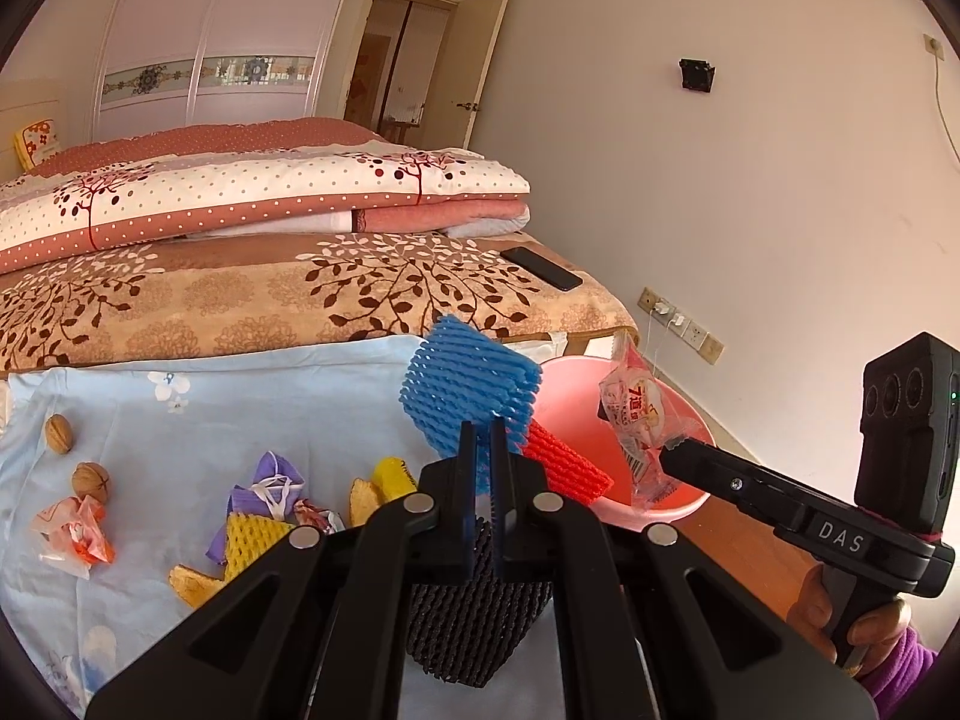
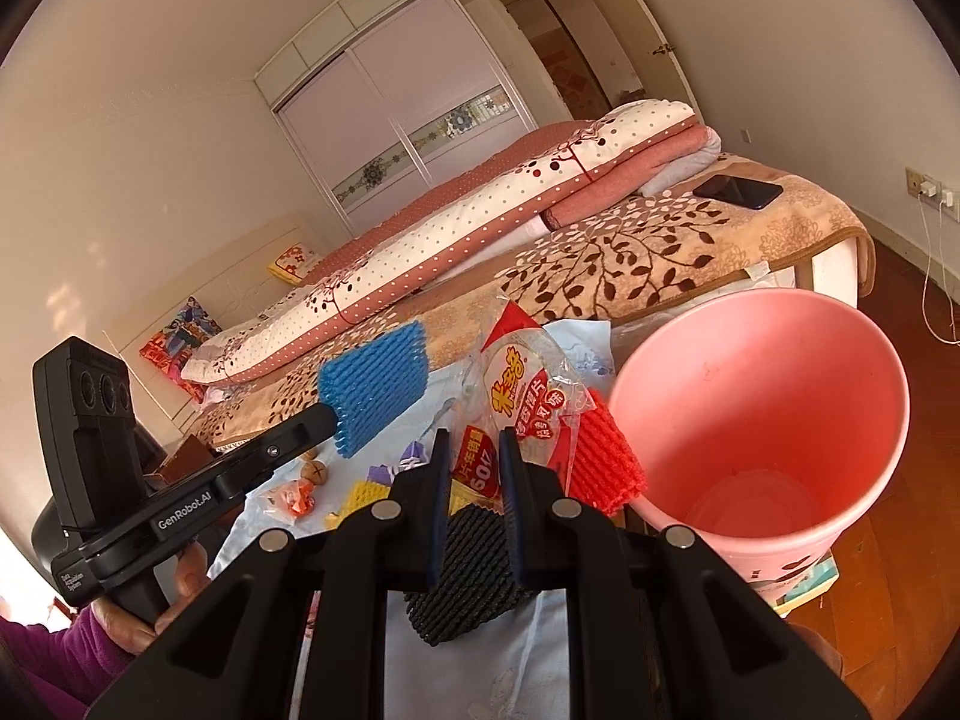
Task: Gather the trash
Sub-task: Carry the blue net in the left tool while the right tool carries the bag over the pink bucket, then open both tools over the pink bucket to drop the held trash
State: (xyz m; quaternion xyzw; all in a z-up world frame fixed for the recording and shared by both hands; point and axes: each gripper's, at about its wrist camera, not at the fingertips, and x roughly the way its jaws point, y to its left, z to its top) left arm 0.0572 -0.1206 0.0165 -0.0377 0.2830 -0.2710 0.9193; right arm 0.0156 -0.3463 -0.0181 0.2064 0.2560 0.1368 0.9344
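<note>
Two pieces of trash are in our grip: our left tool (image 1: pixel 483 456) is clenched on the blue foam net (image 1: pixel 468 387), held above the cloth-covered surface (image 1: pixel 240 396), and our right tool (image 2: pixel 474 462) grasps the snack wrapper (image 2: pixel 522 384), beside the pink bin (image 2: pixel 840 516). We judge this the carry-and-drop step. Next we must bring each piece over the bin's mouth and release.

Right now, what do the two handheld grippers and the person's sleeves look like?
Both grippers are matte black plastic with silver round rivets and thin dark-blue fingers. The right gripper carries white "DAS" lettering and a black camera block with a small green light. The left gripper reads "GenRobot.AI". Each hand wears a purple sleeve.
</note>
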